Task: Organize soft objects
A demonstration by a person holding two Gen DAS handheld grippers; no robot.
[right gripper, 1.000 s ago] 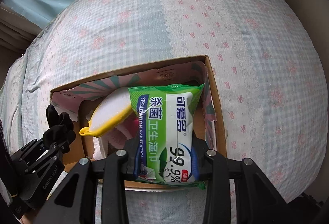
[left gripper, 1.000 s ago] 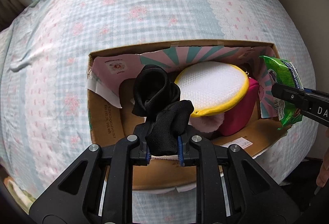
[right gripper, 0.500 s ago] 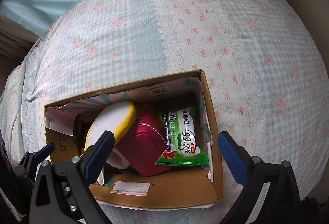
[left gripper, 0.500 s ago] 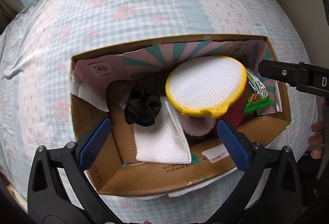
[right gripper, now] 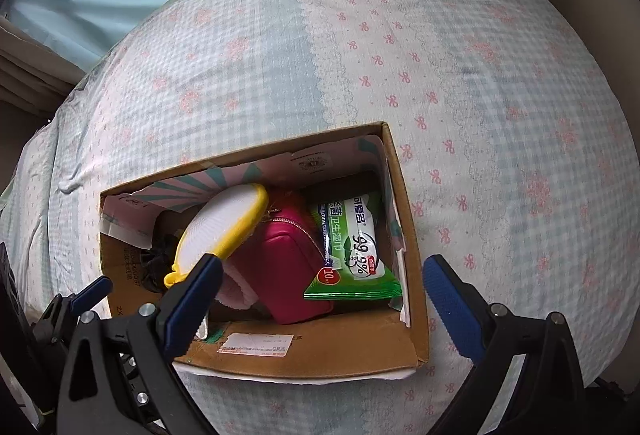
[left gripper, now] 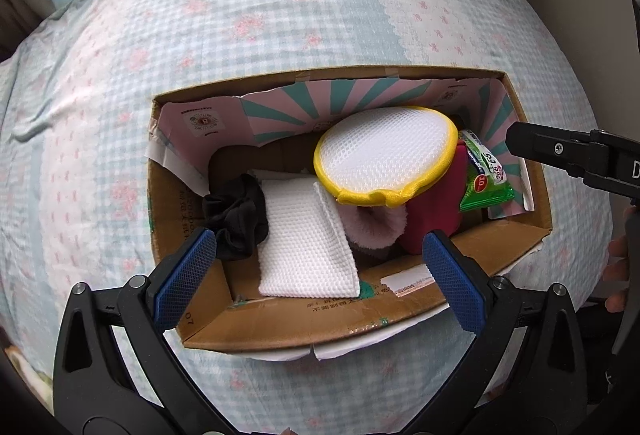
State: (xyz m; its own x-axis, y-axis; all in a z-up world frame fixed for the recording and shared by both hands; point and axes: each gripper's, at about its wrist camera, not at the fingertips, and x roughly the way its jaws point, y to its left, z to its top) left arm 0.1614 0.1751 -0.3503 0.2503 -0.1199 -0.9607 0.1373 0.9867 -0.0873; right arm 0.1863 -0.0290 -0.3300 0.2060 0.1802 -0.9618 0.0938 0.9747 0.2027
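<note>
Left gripper (left gripper: 320, 267) spread, empty, above cardboard box (left gripper: 280, 319). Right gripper (right gripper: 322, 289) spread, empty. Black cloth (left gripper: 236, 223), wipes pack (right gripper: 352, 243) lie inside box.

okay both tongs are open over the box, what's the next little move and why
Probably lift both tongs straight up and away. The left tongs and right tongs are open and empty, the black cloth and green wipes pack already lie inside the cardboard box, and no loose item shows on the bedspread.
</note>
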